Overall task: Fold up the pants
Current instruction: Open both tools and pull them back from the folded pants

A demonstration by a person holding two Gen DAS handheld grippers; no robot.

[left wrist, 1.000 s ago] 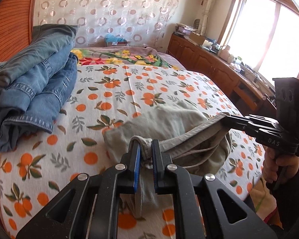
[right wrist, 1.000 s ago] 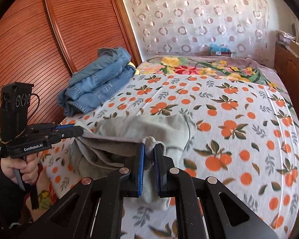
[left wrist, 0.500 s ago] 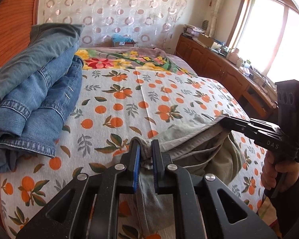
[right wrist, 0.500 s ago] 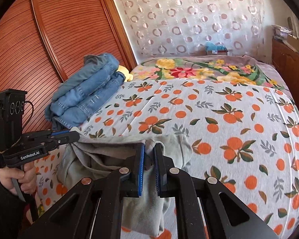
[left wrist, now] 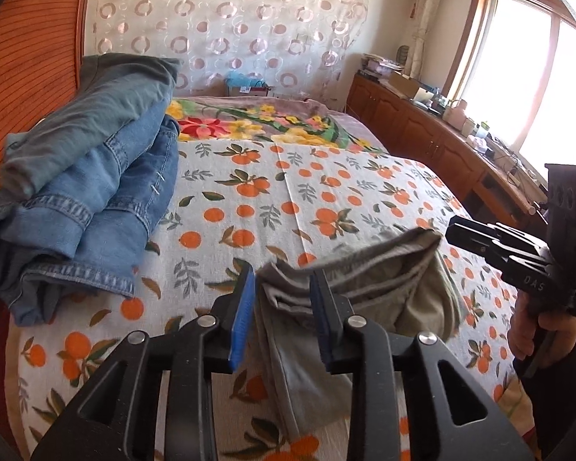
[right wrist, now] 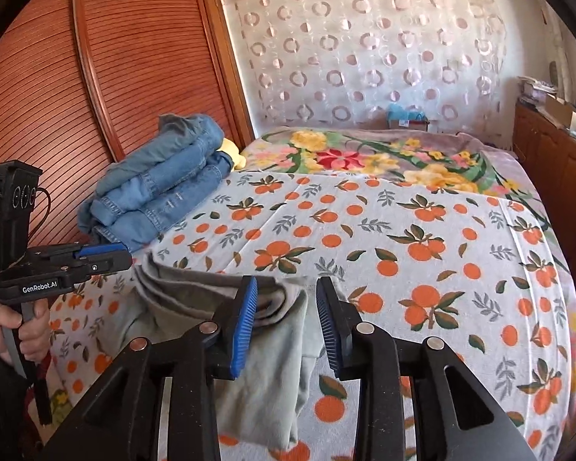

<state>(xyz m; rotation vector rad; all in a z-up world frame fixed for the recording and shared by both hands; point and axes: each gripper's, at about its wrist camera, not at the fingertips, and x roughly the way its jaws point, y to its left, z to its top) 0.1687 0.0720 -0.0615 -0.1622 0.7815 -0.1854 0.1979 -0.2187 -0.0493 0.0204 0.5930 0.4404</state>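
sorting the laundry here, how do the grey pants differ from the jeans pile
The grey pants are plain grey-green and lie loosely bunched at the near edge between the open grippers; the jeans pile is blue denim, bulkier, stacked by the wooden panel. Both rest on the orange-print bedspread.

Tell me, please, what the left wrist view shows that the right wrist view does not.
Only the left wrist view shows the bright window and the right tool from the side. Only the right wrist view shows the left tool from the side and a yellow item behind the jeans. Both share the grey pants lying between open fingers, the stacked jeans, the orange-print bedspread and the floral blanket.
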